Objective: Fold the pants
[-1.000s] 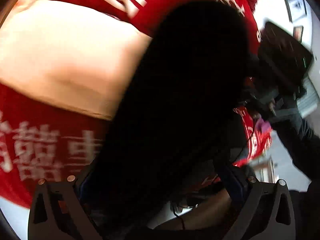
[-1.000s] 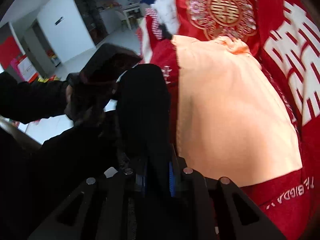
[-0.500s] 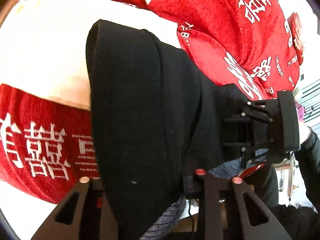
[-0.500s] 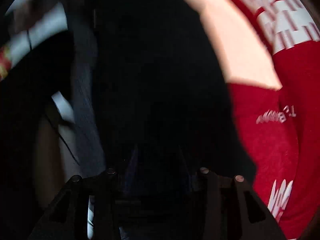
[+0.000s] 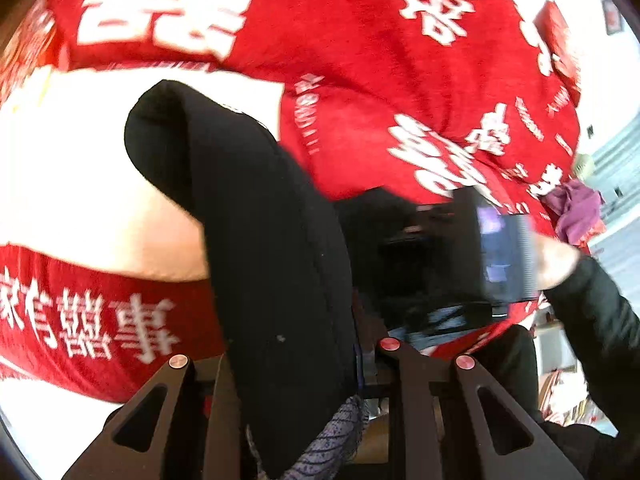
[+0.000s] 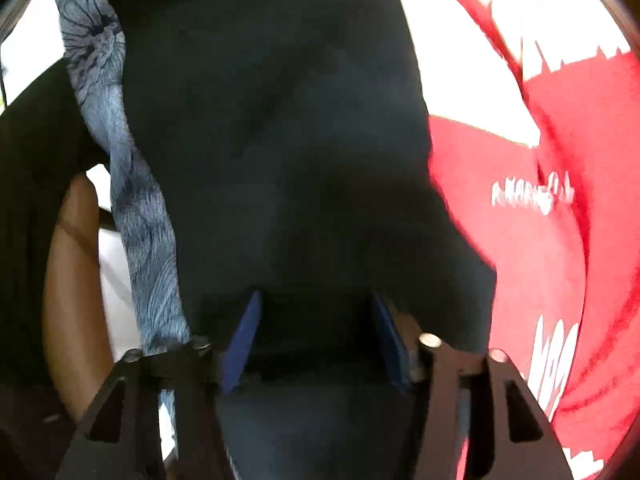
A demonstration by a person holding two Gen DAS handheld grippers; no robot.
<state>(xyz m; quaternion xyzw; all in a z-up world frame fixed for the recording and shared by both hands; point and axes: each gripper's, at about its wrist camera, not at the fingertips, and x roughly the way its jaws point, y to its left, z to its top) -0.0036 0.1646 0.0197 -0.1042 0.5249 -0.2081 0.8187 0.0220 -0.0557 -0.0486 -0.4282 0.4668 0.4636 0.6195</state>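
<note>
The black fabric pants [image 5: 256, 240] lie over a red printed blanket [image 5: 360, 60] and cream cloth [image 5: 80, 200]. The left gripper [image 5: 288, 356] is clamped on them; the right gripper [image 6: 316, 336] has its 2 fingers apart around the fabric.

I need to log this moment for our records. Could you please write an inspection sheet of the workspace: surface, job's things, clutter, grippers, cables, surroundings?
Surface: red cloth with white characters, and a pale peach sheet lying on it.
Job's things: black pants, folded into a thick bundle over the sheet.
Clutter: blue-grey patterned fabric beside the pants; purple cloth at the far edge.
Grippers: left gripper shut on the black pants; right gripper has its blue pads apart with pants fabric between them, grip cannot be told.
Cables: nothing seen.
Surroundings: bright pale floor or wall beyond the cloth, blurred.
</note>
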